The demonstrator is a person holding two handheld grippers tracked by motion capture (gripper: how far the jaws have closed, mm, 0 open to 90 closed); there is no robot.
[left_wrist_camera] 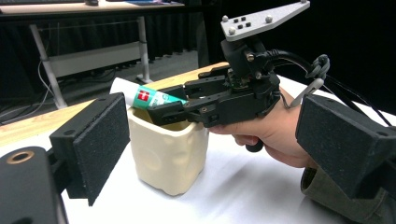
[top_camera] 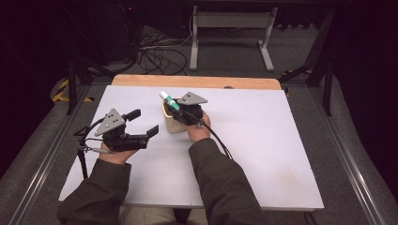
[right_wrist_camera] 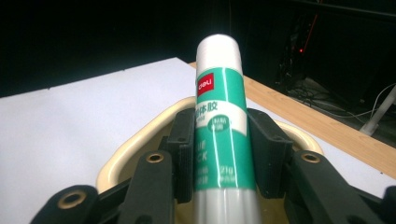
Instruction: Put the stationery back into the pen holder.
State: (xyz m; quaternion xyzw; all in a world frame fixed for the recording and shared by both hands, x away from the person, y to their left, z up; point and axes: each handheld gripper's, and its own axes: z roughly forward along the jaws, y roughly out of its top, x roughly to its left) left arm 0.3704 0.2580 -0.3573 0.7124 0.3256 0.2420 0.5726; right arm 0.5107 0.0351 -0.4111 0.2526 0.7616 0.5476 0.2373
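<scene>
Held glue stick (right_wrist_camera: 220, 116) clamped in right gripper (top_camera: 180, 111) over cup (left_wrist_camera: 168, 149); left gripper (top_camera: 141, 123) fingers apart.

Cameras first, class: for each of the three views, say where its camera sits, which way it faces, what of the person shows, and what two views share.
High view: above the person's side, looking forward and down on the table; both forearms, left gripper and right gripper show.
Left gripper view: on the left gripper, facing the cup; the right hand shows.
Right gripper view: on the right gripper, looking along the glue stick over the cup.
Shared: glue stick and cup.
</scene>
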